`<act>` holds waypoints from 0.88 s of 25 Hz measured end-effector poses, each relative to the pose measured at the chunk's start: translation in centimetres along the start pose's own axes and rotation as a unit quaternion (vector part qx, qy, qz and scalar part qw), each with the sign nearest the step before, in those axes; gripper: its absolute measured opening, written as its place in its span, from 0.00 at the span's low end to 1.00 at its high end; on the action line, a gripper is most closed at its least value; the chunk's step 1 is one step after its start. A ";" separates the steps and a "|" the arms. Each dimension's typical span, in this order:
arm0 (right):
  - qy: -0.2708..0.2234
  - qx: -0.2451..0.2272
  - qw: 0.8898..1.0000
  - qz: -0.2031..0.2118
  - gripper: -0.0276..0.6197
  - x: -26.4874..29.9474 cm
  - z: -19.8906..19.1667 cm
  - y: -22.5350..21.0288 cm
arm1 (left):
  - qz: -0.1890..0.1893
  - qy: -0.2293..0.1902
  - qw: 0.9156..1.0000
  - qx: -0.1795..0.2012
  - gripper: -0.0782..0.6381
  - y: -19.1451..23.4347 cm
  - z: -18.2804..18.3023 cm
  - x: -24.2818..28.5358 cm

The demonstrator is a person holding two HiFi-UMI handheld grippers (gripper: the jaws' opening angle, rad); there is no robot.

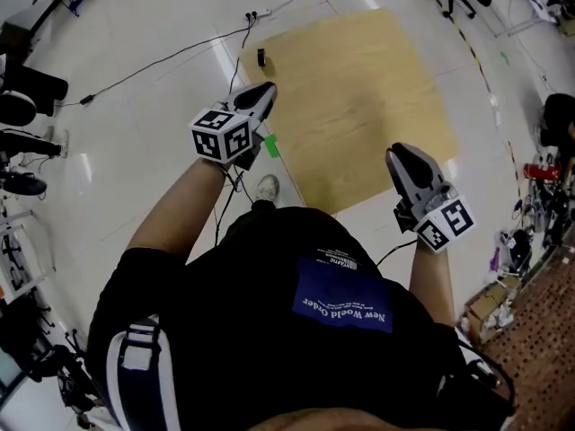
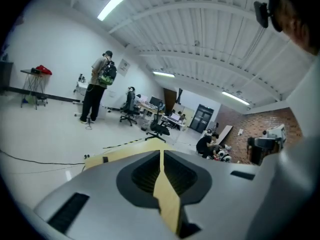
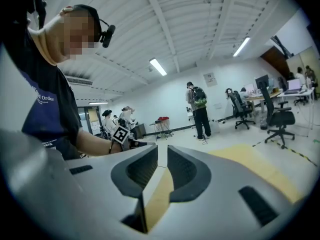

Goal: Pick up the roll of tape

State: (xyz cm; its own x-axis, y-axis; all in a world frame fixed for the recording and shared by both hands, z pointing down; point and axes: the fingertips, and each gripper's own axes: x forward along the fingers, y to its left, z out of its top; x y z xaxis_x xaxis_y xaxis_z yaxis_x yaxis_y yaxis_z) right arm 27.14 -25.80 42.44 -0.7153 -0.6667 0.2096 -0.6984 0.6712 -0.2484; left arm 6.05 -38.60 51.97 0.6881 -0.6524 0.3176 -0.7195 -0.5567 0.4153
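both grippers out over the floor, fingers closed and empty

at the far left a black cable (image 1: 153,65) runs over the pale floor (image 1: 135,151) toward the far left corner of a light wooden board (image 1: 359,106) that lies flat on the floor. on that corner stands a small dark object (image 1: 260,57). it is the one thing seen on the board, and it is too small to tell whether it is the roll of tape.

the left gripper (image 1: 267,87) is held above the board's left edge and points to the far side. the dark object lies beyond its tips and a little to their left. its fingers are closed together, with only a thin slit and nothing between them. its marker cube (image 1: 222,136) sits on the near end, with a green tab (image 1: 271,146) just right of it. a white shoe (image 1: 268,187) rests on the floor near the board's near corner.

nearest of all is the person's dark shirt with a blue patch (image 1: 346,305).

the right gripper (image 1: 402,152) hangs over the board's near right corner, well apart from the dark object. its fingers are drawn in to a narrow slit and hold nothing. its marker cube (image 1: 446,224) is at the near end.

past the board's right side a black-and-yellow striped line (image 1: 467,39) crosses the floor.

far off, a standing person with a backpack (image 2: 100,84) is on the left, office chairs (image 2: 159,128) are in the middle, and a crouching person (image 2: 206,145) is at the right.
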 end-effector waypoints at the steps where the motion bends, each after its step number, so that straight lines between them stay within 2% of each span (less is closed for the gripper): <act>1: 0.003 0.003 1.000 0.001 0.09 0.8 -0.6 -0.3 | 0.015 0.005 1.000 -0.005 0.12 1.5 -0.3 0.9; 6: 0.013 0.011 1.000 0.011 0.09 5.0 -3.2 -2.7 | 0.077 0.022 0.997 -0.012 0.12 7.9 -1.4 4.9; 7: 0.013 0.009 1.000 0.011 0.09 5.8 -3.6 -3.2 | 0.089 0.027 0.996 -0.009 0.19 9.0 -1.8 5.5; 8: 0.014 0.007 1.000 0.011 0.09 6.4 -3.9 -3.7 | 0.102 0.032 0.994 -0.008 0.21 10.1 -2.2 6.1; 10: 0.014 0.000 1.000 0.006 0.09 7.4 -4.4 -5.3 | 0.130 0.042 0.991 -0.008 0.21 12.3 -2.8 7.4; 11: 0.014 -0.004 1.000 0.001 0.09 7.9 -4.6 -6.1 | 0.143 0.048 0.989 -0.007 0.26 13.4 -3.1 8.1; 14: 0.016 -0.014 1.000 -0.021 0.09 9.2 -5.3 -9.0 | 0.177 0.063 0.982 0.006 0.29 16.4 -3.6 9.8; 18: 0.012 -0.009 0.999 -0.046 0.10 10.5 -6.2 -12.4 | 0.193 0.086 0.977 0.006 0.29 19.1 -4.8 12.2; 22: 0.016 -0.007 0.999 -0.046 0.10 11.4 -7.0 -14.0 | 0.209 0.098 0.973 0.001 0.29 20.0 -6.0 14.1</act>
State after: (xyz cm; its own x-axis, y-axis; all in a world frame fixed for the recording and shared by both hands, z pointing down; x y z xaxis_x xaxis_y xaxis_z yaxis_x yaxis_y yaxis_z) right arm 28.58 -40.56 54.98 -0.6491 -0.7147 0.2607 -0.7607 0.6131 -0.2132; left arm 1.97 -55.88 69.83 0.3393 -0.7112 0.6157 -0.9406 -0.2646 0.2128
